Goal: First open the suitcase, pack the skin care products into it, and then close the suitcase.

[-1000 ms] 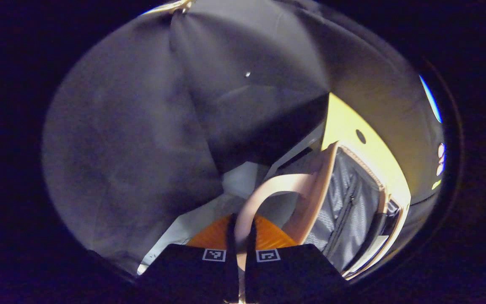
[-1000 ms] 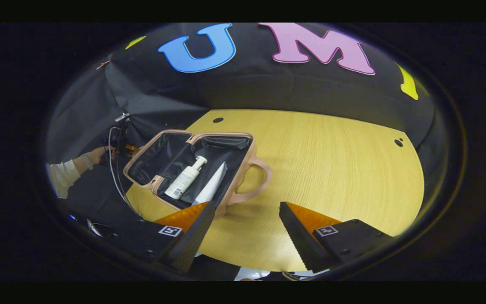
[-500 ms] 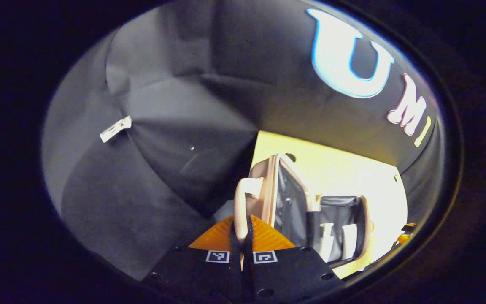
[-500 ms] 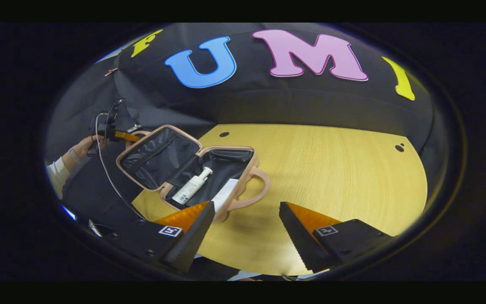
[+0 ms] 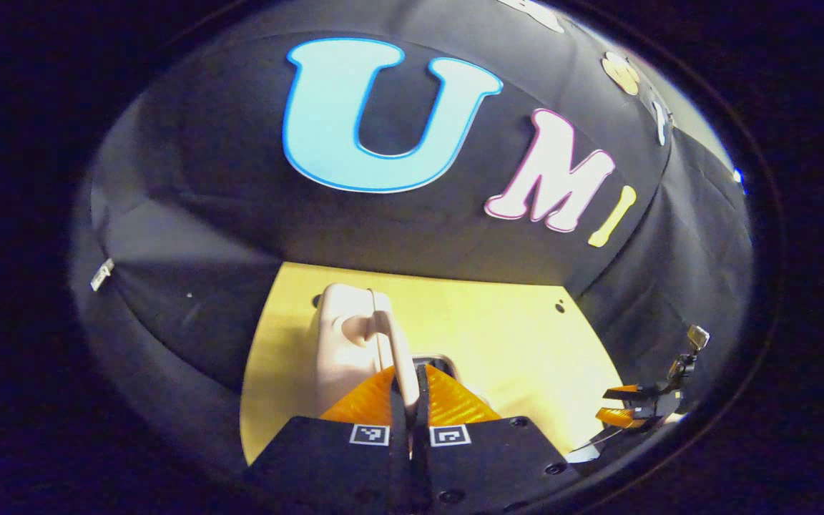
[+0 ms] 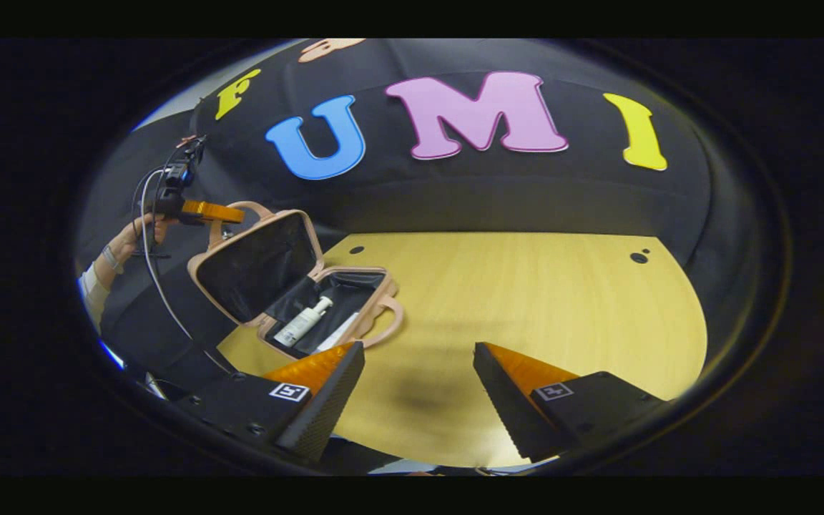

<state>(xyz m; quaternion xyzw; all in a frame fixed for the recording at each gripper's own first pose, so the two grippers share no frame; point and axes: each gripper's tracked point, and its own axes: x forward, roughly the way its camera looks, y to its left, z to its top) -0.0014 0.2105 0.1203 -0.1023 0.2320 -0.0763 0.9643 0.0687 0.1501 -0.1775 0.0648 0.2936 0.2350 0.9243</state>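
— Suitcase [image 6: 290, 286] first: where does it sit?
— On the table [image 6: 526, 300], near its left edge in the right gripper view. The base lies flat and the lid [image 6: 254, 268] stands raised at a steep angle, dark lining facing the right gripper.
— What is inside?
— A white pump bottle [image 6: 302, 322] lies in the base, with a white tube [image 6: 339, 331] just beside it. Both rest on the dark lining.
— And the left gripper?
— In the right gripper view the left gripper [image 6: 222, 212] is at the top of the lid, on the lid handle [image 6: 251, 209], with a hand [image 6: 141, 230] behind it and a cable hanging down. In its own view the left gripper [image 5: 410, 379] has its fingers closed down to a thin slit with the pale strap of the lid handle [image 5: 395, 350] pinched between them. The lid's pale shell [image 5: 344, 343] stands just beyond the fingertips, edge-on.
— The right one?
— The right gripper [image 6: 419, 372] hangs above the table, near the suitcase's front handle [image 6: 387, 325] but apart from it, fingers spread wide with bare wood between them. The left gripper view shows it small at the far right edge, over the table's corner.
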